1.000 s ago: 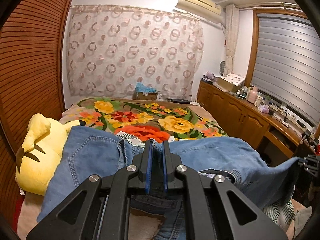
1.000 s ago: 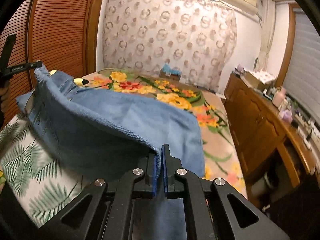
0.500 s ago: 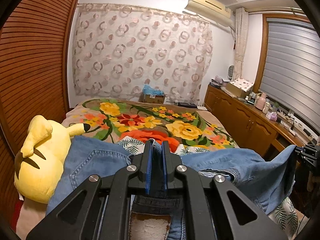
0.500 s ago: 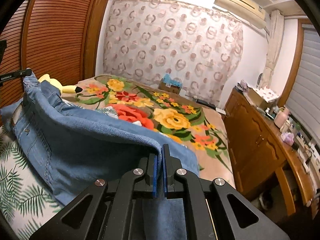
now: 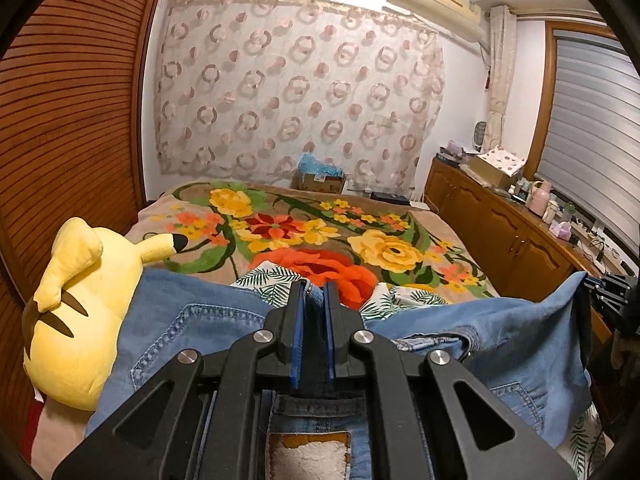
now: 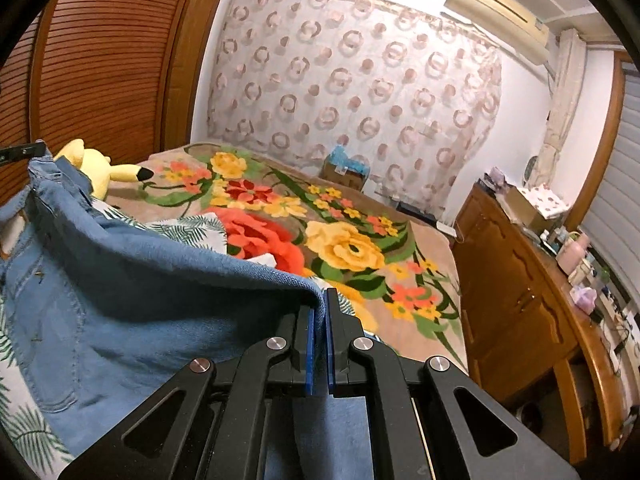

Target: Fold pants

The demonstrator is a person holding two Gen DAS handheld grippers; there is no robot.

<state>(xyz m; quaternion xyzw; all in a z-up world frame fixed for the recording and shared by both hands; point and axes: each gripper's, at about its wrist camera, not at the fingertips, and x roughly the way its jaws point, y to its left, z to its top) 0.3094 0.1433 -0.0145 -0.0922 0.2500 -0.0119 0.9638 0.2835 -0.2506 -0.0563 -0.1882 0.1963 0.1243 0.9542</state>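
Observation:
Blue denim pants (image 5: 192, 324) hang stretched between my two grippers above the bed. My left gripper (image 5: 313, 292) is shut on the waistband end; a leather patch (image 5: 308, 454) shows below it. My right gripper (image 6: 319, 300) is shut on the other end of the pants (image 6: 120, 300), whose fabric sags to the left. The right gripper shows in the left wrist view (image 5: 608, 300) at the far right, and the left gripper shows in the right wrist view (image 6: 20, 151) at the far left.
A flowered blanket (image 5: 320, 228) covers the bed, with a palm-leaf sheet (image 6: 188, 230) near me. A yellow plush toy (image 5: 76, 308) lies at the left by the wooden wardrobe (image 5: 68, 120). A wooden cabinet (image 6: 516, 288) with clutter runs along the right.
Both grippers have risen with the pants still held, so more of the bed and the wall shows. The pants sit lower in both views.

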